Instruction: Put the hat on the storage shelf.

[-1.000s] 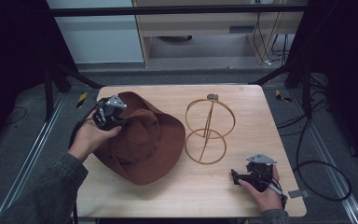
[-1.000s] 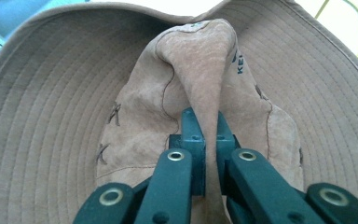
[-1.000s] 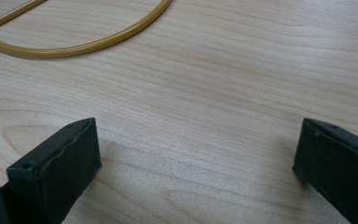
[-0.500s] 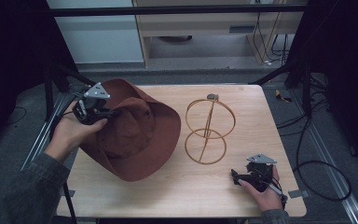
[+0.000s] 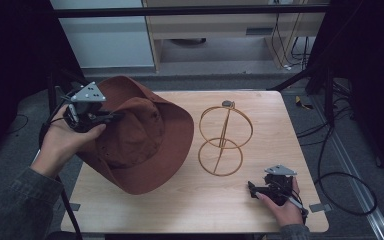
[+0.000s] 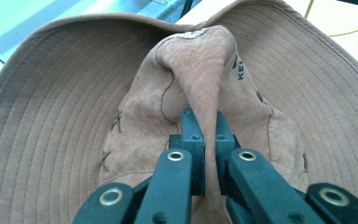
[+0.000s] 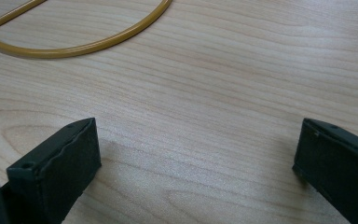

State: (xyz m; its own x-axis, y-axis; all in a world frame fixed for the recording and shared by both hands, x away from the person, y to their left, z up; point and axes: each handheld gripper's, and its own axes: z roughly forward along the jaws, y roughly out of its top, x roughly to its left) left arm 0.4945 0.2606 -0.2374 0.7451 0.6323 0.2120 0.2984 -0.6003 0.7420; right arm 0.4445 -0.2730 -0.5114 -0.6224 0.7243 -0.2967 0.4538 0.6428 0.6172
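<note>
From above, my left gripper (image 5: pixel 111 117) has the hat (image 5: pixel 145 142) tilted up over the table's (image 5: pixel 260 120) left side, beside the wire stand (image 5: pixel 223 140) — next I'd carry it onto that. Left gripper view: jaws pinched on a crown fold (image 6: pixel 205 88). Right gripper view: jaws wide apart, empty, low over the table

Dark letters "KE" on the brown hat (image 6: pixel 121 116), on its crown, just right of the pinched fold. Rest of the word is hidden. No other words readable.

Black gripper (image 5: pixel 111 118), grey triangular plate, grey-green sleeve (image 5: pixel 10 205)
</note>
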